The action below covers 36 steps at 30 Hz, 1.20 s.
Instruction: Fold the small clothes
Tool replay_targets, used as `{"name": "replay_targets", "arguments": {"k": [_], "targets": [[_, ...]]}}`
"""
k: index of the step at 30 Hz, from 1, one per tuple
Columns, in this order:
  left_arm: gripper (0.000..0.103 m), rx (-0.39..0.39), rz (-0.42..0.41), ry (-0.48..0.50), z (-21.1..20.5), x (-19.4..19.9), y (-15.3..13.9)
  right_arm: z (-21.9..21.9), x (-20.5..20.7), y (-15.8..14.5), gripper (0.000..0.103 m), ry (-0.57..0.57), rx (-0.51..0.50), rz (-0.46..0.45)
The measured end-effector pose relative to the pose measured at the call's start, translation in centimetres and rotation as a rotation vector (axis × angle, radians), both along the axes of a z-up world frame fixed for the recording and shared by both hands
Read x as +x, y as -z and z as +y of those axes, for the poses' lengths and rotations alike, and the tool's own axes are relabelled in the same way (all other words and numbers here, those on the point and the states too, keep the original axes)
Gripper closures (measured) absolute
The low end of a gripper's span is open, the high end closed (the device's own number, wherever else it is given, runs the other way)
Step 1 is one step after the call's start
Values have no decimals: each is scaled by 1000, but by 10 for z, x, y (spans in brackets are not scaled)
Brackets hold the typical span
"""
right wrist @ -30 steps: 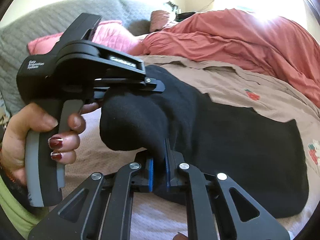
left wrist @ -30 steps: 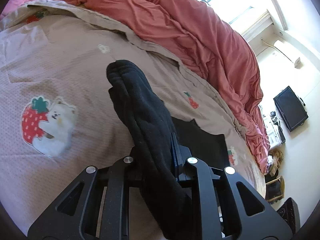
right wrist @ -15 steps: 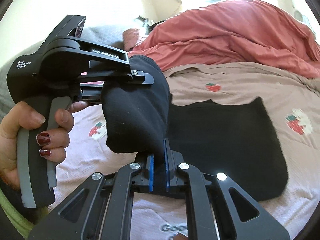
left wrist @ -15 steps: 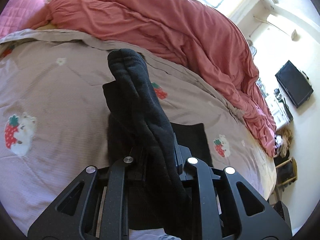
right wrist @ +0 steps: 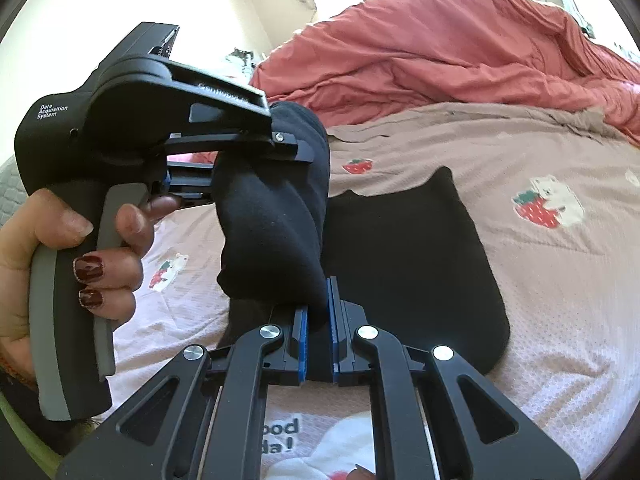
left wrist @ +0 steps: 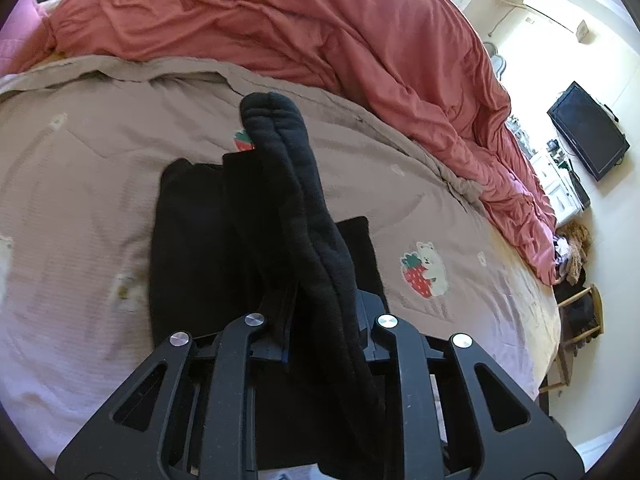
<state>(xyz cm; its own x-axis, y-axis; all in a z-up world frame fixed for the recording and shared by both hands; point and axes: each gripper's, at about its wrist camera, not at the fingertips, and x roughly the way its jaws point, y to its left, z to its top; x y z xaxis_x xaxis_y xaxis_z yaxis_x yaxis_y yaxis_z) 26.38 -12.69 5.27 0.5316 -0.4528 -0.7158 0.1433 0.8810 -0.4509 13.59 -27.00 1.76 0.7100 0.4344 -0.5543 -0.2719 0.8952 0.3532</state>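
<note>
Two grippers, one black sock (right wrist: 276, 216): you've got it pinched at both ends and lifted off the bed. Your right gripper (right wrist: 318, 340) has its blue pads (right wrist: 301, 344) narrowed onto the sock's lower end. Your left gripper (right wrist: 224, 168) clamps the upper part, with the sock's rounded end poking out past its fingertips; your left hand (right wrist: 60, 264) squeezes the grey trigger. In the left wrist view the sock (left wrist: 304, 216) runs up through the left gripper (left wrist: 324, 332) and stands above it, its doubled edges showing as two ridges.

Just under the sock, a flat black garment (right wrist: 412, 264) lies spread on the beige blanket (right wrist: 540, 152); whether the sock touches it is unclear. Strawberry-and-bear prints (right wrist: 548, 200) dot the blanket beside that garment. Beyond the sock, a rumpled red duvet (left wrist: 320, 28) is heaped along the blanket's far edge. Farther past the duvet, a dark TV (left wrist: 588, 132) sits by the wall. No containers in view.
</note>
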Motion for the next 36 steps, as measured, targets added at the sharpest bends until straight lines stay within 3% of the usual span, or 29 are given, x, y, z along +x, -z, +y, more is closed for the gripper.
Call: {"name": "replay_targets", "arguments": {"k": [2, 4, 6, 9, 14, 22, 27, 31, 36], "targets": [[77, -25, 12, 26, -5, 2, 5, -4, 1, 4, 96, 12, 5, 19], [58, -115, 18, 45, -2, 1, 8, -9, 1, 11, 96, 26, 9, 44], [58, -136, -12, 25, 6, -5, 7, -15, 3, 18, 96, 51, 12, 70], [58, -107, -33, -14, 19, -13, 11, -27, 6, 27, 95, 91, 12, 107], [60, 45, -54, -89, 40, -28, 29, -34, -2, 35, 92, 99, -9, 128], [60, 242, -120, -33, 33, -42, 44, -46, -15, 23, 88, 127, -100, 110], [59, 261, -143, 0, 32, -48, 51, -57, -15, 9, 86, 154, -149, 94], [55, 277, -154, 14, 33, -51, 55, -58, -9, -2, 75, 175, -165, 77], [51, 270, -158, 36, 37, -56, 58, -52, 8, -16, 69, 177, -180, 59]]}}
